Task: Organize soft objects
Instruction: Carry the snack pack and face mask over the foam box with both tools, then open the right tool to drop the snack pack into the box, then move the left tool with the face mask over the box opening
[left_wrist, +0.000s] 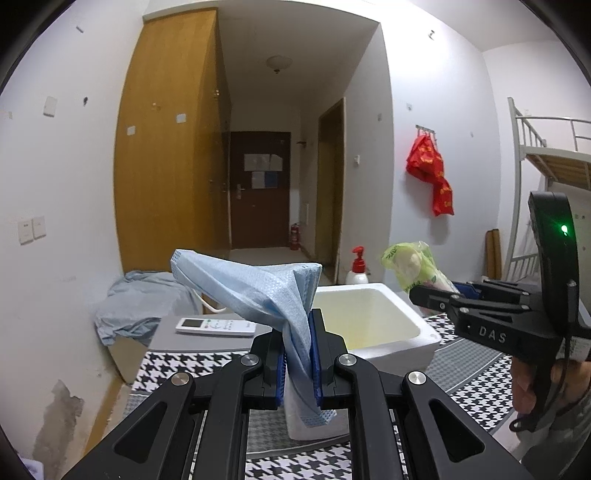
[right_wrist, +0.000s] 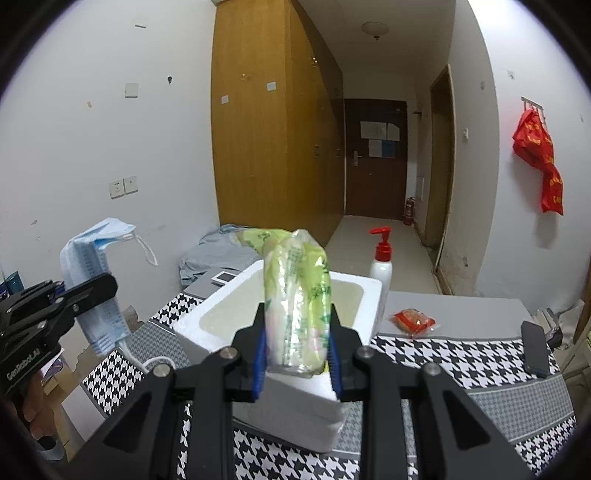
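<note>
houndstooth table (right_wrist: 443, 354), foam box (right_wrist: 295, 406), red packet (right_wrist: 413, 320)

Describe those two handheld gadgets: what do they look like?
Both are matte black plastic linkages with silver pivot pins and blue ribbed pads inside the jaws. The right gripper carries "DAS" lettering, a green light and a thin black cable. The left gripper reads "GenRobot.AI" on its side.

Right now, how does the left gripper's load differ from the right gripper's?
The blue face mask is thin pleated fabric, and it flops over above the left gripper; the green plastic packet is plump, glossy and upright in the right gripper. The mask has a loose ear loop; the packet has none. Both are clamped, lifted near the white foam box.
</note>
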